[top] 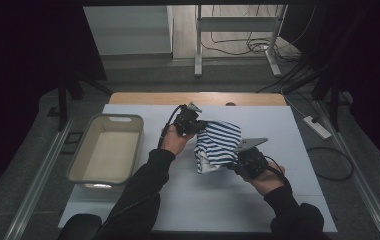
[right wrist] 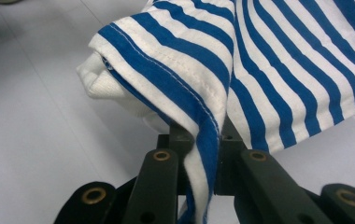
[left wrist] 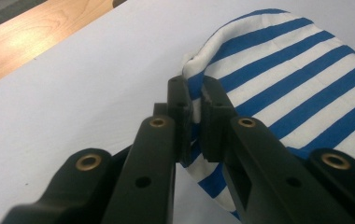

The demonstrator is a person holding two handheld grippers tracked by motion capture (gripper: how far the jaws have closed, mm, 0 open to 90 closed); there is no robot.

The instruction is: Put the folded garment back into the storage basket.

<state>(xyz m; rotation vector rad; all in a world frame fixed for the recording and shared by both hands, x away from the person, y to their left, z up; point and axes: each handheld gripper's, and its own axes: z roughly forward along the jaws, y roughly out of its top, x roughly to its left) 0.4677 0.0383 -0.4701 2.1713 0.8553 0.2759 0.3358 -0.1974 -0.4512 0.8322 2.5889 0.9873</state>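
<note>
High view: striped cloth (top: 218,145) stretched between left gripper (top: 198,125), right gripper (top: 235,159); jaws pinching edges.

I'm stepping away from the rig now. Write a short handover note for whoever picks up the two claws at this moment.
Left claw: shut on an edge of the striped cloth.
Right claw: shut on the hemmed edge at the cloth's near right side.
Cloth: blue and white, held between both claws over the white table, bunched, its lower part hanging toward the surface.
Basin: at the left, nothing visible in it.
Done: both grips taken.
Left: probably folding the cloth or carrying it to the basin; keep both grips until it is set down.
</note>
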